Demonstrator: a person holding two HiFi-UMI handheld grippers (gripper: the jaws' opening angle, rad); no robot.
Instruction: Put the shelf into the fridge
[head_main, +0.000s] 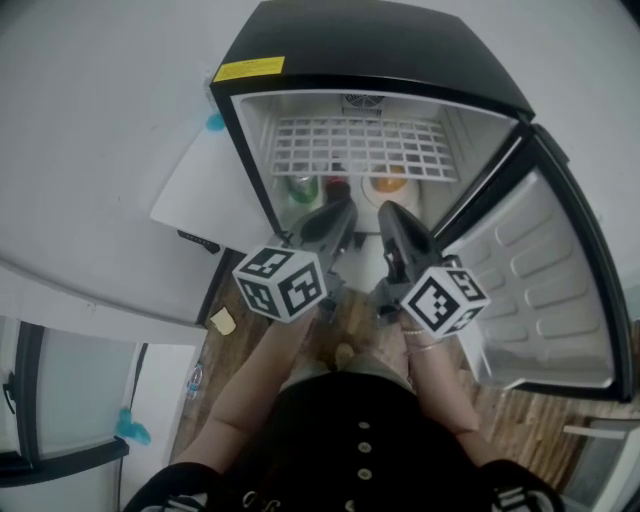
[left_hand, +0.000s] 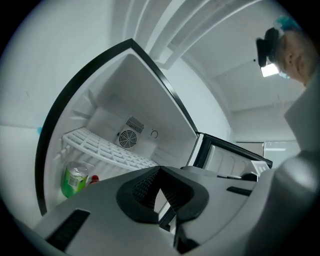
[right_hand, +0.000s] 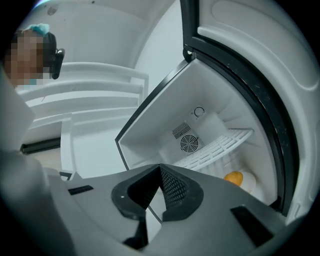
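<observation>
The fridge (head_main: 380, 60) stands open, with its door (head_main: 545, 290) swung to the right. The white wire shelf (head_main: 360, 148) sits inside the fridge, in the upper part, and it reaches from one side wall to the other. It looks level. Under the shelf stand a green can (head_main: 301, 187) at the left, a small red thing (head_main: 337, 186) in the middle and an orange thing (head_main: 388, 182) at the right.

The left gripper (head_main: 340, 215) and the right gripper (head_main: 390, 212) are side by side in front of the opening, below the shelf and apart from it. Both point into the fridge.

In the left gripper view the fingers (left_hand: 142, 187) are closed tip to tip and nothing is between them. Behind them the shelf (left_hand: 107, 150) is seen, with the can (left_hand: 74, 181) under it and a round fan (left_hand: 127, 138) on the back wall.

In the right gripper view the fingers (right_hand: 172, 187) are also closed together and they hold nothing. The shelf (right_hand: 215, 149) lies beyond them, with the orange thing (right_hand: 233, 177) below it and the fan (right_hand: 189, 144) above.
</observation>
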